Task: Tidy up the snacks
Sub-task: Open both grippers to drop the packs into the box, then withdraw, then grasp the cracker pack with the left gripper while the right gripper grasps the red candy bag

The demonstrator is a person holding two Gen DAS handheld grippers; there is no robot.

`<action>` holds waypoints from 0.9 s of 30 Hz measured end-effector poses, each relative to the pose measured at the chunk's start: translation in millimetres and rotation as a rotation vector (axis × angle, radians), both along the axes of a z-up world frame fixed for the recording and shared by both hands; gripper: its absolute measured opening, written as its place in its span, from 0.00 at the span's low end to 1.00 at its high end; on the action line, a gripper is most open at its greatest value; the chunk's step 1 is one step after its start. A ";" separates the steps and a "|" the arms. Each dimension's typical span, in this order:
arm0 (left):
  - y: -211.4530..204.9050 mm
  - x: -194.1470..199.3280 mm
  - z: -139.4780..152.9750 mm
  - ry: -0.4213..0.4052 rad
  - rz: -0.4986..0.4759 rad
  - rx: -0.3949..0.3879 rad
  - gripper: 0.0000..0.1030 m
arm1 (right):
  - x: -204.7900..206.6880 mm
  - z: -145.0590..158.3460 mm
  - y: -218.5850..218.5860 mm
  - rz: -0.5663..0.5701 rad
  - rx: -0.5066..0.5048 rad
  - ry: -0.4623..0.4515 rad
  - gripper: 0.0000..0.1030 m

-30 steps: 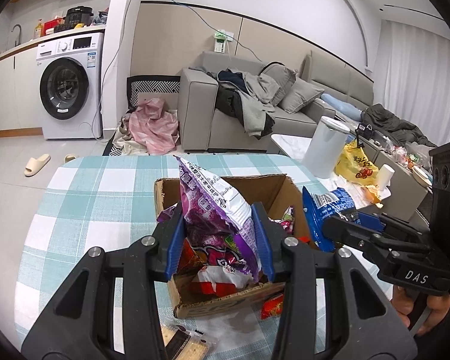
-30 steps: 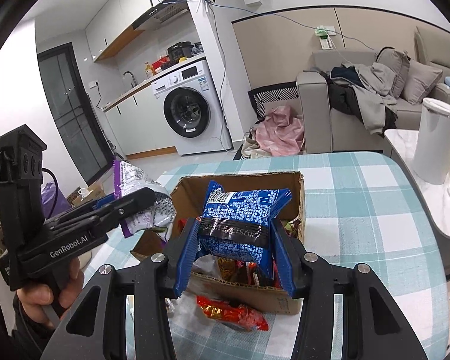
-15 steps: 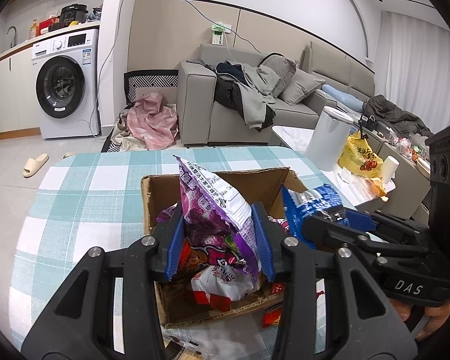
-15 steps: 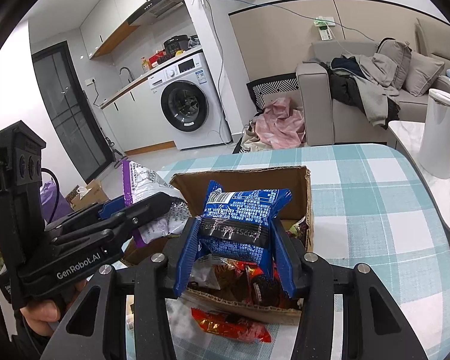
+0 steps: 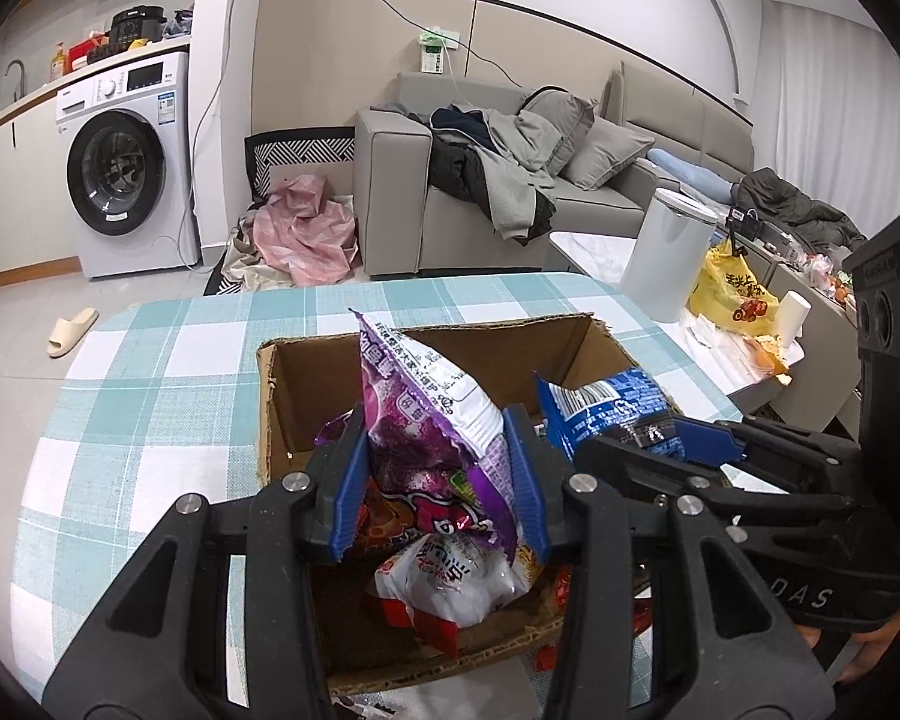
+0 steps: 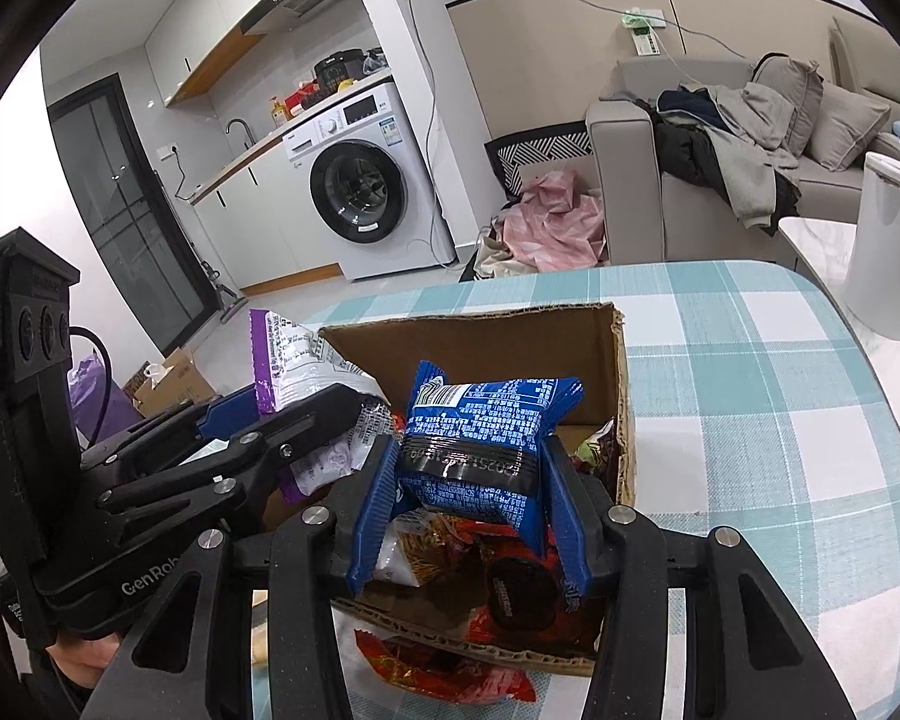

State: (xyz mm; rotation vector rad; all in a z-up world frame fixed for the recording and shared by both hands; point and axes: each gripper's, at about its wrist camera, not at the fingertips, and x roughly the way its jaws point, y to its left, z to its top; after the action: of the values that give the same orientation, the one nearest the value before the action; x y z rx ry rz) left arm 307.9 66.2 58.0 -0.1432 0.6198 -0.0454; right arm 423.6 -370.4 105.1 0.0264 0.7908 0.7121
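purple snack bag point(image 5: 432, 420) clamped in left gripper point(image 5: 435, 480), blue pack point(image 6: 480, 438) in right gripper point(image 6: 468, 498), over cardboard box point(image 6: 621, 396); crinkly, light, crushable, pinch mid-body.

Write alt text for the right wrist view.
The right gripper clamps a blue snack packet above an open cardboard box of snacks on a teal checked tablecloth. At left, the left gripper holds a purple packet.

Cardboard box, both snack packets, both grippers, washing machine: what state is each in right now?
Brown cardboard box: open, partly filled.
Purple snack packet: gripped, above box.
Blue snack packet: gripped, above box.
Left gripper: shut on packet.
Right gripper: shut on packet.
White washing machine: door closed.
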 end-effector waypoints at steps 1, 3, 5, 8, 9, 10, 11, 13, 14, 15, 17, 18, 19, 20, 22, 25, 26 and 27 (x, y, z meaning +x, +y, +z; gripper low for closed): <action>0.9 1.0 -0.6 0.002 -0.001 -0.002 0.38 | 1.0 -0.6 -0.3 0.001 -0.001 0.000 0.47; 1.9 2.7 -1.6 0.005 -0.002 -0.006 0.39 | 1.1 0.7 -1.2 0.005 0.003 -0.008 0.47; 2.2 2.9 -1.6 0.010 0.003 -0.005 0.39 | 0.2 2.7 -3.9 -0.002 0.005 -0.025 0.49; 2.5 -0.4 0.5 0.015 -0.003 -0.013 0.40 | -3.9 8.2 -10.0 -0.006 0.009 -0.038 0.51; 2.4 -2.5 1.7 0.013 -0.003 -0.008 0.43 | -5.6 10.3 -12.6 -0.010 0.008 -0.045 0.52; 1.9 -5.9 3.6 0.008 -0.004 -0.001 0.45 | -8.0 13.1 -16.2 -0.015 0.007 -0.056 0.55; 1.9 -9.8 5.3 0.002 -0.004 0.006 0.53 | -10.1 15.2 -19.6 -0.016 0.009 -0.063 0.57; 0.6 -19.3 10.4 -0.011 -0.001 0.019 0.69 | -13.4 18.5 -26.4 -0.019 0.020 -0.074 0.73; 0.4 -23.8 12.7 -0.020 0.001 0.022 0.80 | -16.5 20.6 -31.7 -0.020 0.033 -0.078 0.76; 0.1 -29.4 15.5 -0.032 0.002 0.023 0.83 | -18.9 21.9 -35.4 -0.018 0.041 -0.077 0.82; 0.6 -38.1 20.5 -0.039 0.004 0.026 0.83 | -23.0 23.1 -41.2 -0.009 0.052 -0.066 0.87; 0.8 -42.3 21.8 -0.039 0.002 0.027 0.84 | -25.2 23.5 -43.8 -0.006 0.061 -0.060 0.92; 0.0 -47.4 24.3 -0.039 0.003 0.031 0.84 | -27.6 23.5 -47.8 -0.006 0.074 -0.051 0.95; 0.2 -52.1 25.9 -0.041 0.005 0.038 0.86 | -29.8 23.4 -50.2 -0.006 0.077 -0.047 0.95; 0.9 -62.9 28.6 -0.051 0.007 0.050 0.91 | -35.2 22.9 -52.7 -0.007 0.070 -0.047 0.99; 3.2 -82.7 32.3 -0.079 0.018 0.074 0.99 | -44.0 22.1 -54.4 -0.002 0.057 -0.061 0.99; 2.2 -87.9 32.7 -0.081 0.018 0.082 0.99 | -48.0 20.9 -53.5 0.001 0.047 -0.063 0.99; 3.2 -92.8 32.5 -0.079 0.020 0.090 0.99 | -49.0 20.0 -52.6 0.001 0.041 -0.064 0.99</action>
State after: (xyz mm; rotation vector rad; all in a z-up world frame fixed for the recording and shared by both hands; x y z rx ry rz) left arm 215.0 69.4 90.5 -0.0597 0.5402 -0.0036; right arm 374.6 -423.0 125.2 0.0398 0.7154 0.7268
